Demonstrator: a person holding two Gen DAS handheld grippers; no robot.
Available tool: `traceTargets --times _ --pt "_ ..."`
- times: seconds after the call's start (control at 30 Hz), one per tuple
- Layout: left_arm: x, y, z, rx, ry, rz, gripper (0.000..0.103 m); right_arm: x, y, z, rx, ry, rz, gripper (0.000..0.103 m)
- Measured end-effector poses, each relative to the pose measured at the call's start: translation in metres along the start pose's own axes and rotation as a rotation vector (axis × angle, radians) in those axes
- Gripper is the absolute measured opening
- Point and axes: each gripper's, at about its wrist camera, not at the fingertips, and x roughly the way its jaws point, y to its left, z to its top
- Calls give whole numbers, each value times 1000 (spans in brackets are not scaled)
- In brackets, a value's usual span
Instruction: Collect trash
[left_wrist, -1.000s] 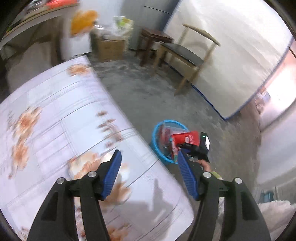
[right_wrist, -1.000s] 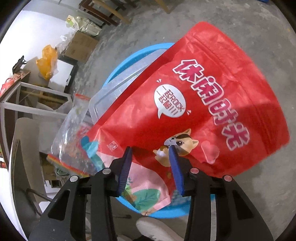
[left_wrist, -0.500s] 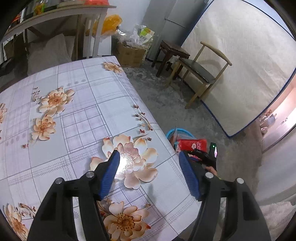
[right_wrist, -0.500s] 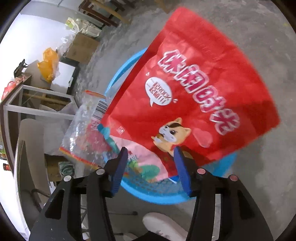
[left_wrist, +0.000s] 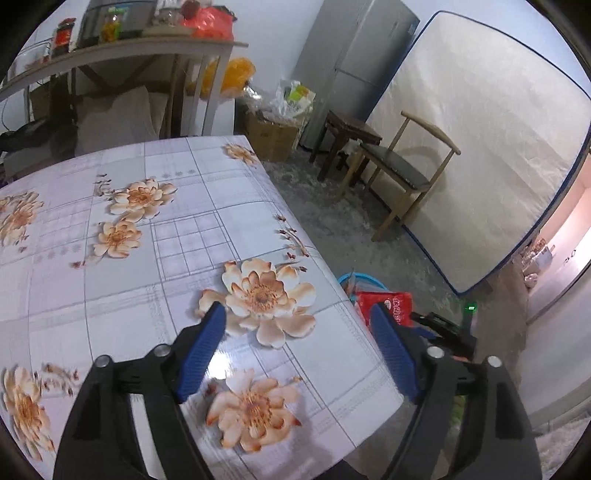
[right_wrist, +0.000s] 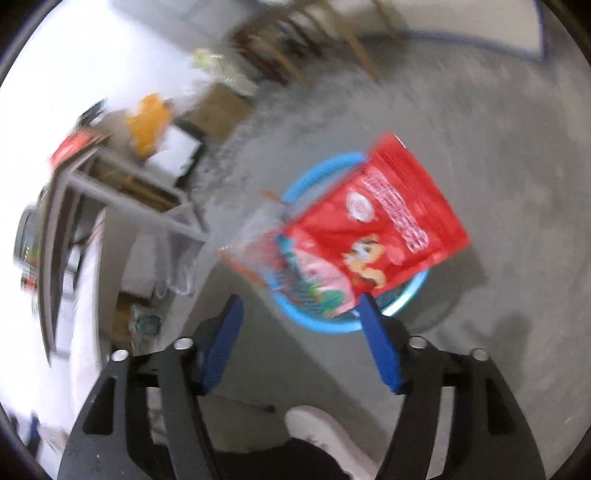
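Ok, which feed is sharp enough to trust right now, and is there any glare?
Left wrist view: sharp, with a white glare patch on the glossy floral tablecloth between the open left gripper fingers. Right wrist view: motion-blurred throughout; the red foil snack bag lying on the round blue plastic basket is smeared, its print unreadable.

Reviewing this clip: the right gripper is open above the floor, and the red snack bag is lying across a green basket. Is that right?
Not quite: the basket is blue, not green. The right wrist view shows its blue rim under the red snack bag, which lies across it on the floor. The rest holds: the right gripper is open above the floor, with nothing between its fingers.
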Motion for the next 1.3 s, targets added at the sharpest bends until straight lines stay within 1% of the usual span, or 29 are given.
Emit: traceTargets --times 0.07,0.1,0.13,0.2,0.23,0.3,0.4,0.43,0.57,0.7,0.77,0.83,0.87,0.97,1.1,1.3 --pt "-7 -4 -10 -4 -25 22 89 -30 27 -9 -100 -40 -16 80" --pt "-11 -6 -15 -6 -38 30 93 -52 45 -19 -170 -71 -22 83" --pt "-13 -7 -19 -9 -45 36 97 -64 59 -25 -217 -94 -33 88" --pt "-17 -12 -31 -28 -61 65 97 -99 88 -46 -326 -146 -50 94" --pt "-18 -14 -35 -34 -63 74 97 -107 100 -52 -365 -164 -62 95" --pt "-20 -19 -46 -52 -56 109 97 -131 129 -76 -464 -220 -95 95" --pt "-24 -26 -60 -60 -64 139 97 -154 158 -101 -567 -271 -99 95" --pt "-26 -29 -65 -61 -67 169 97 -158 166 -107 -587 -282 -99 95" --pt "-35 -35 -79 -55 -76 247 97 -178 189 -132 -634 -319 -99 95" --pt "-45 -39 -89 -45 -93 366 97 -183 205 -151 -702 -349 -172 95" --pt "-49 -41 -92 -50 -99 411 97 -183 213 -161 -741 -341 -202 95" --pt "-53 -42 -92 -54 -106 424 97 -181 216 -166 -753 -314 -205 95" --pt "-55 -43 -93 -53 -103 445 97 -179 217 -169 -751 -296 -209 95" --pt "-56 -45 -95 -50 -90 479 97 -179 220 -178 -754 -276 -204 95" --pt "-55 -46 -96 -63 -64 481 97 -180 222 -186 -755 -279 -239 95" --pt "-51 -47 -96 -62 -41 493 97 -183 217 -182 -708 -280 -259 95"
